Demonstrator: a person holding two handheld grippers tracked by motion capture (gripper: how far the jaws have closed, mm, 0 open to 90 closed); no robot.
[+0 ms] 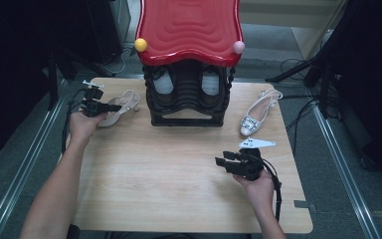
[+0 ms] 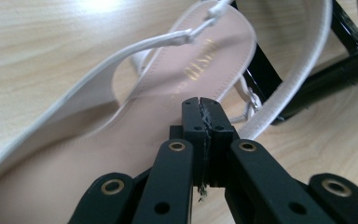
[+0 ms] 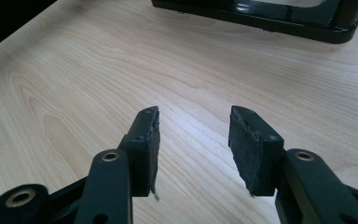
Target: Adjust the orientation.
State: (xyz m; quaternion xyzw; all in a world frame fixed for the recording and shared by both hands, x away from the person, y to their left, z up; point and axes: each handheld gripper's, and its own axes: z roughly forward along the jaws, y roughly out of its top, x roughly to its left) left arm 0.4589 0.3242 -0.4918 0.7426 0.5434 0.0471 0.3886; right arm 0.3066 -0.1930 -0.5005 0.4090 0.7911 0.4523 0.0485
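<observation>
A beige slingback heeled shoe (image 1: 125, 104) lies at the table's left, beside the black shoe rack (image 1: 188, 119). My left gripper (image 1: 112, 107) is shut at its near side. In the left gripper view the pads (image 2: 193, 116) are pressed together right where the shoe's (image 2: 121, 140) side edge runs in, with the insole behind them. A second, white shoe (image 1: 255, 117) with a jewelled toe lies to the right of the rack. My right gripper (image 1: 221, 162) hovers over bare wood at the front right. Its jaws (image 3: 193, 140) stand open with nothing between them.
The rack has a red wavy top (image 1: 189, 27) with a yellow ball (image 1: 141, 44) and a pink ball (image 1: 238, 47) at its corners, and holds white shoes (image 1: 163, 84) inside. Its black base bar (image 3: 279, 21) lies ahead of my right gripper. Cables trail right of the table.
</observation>
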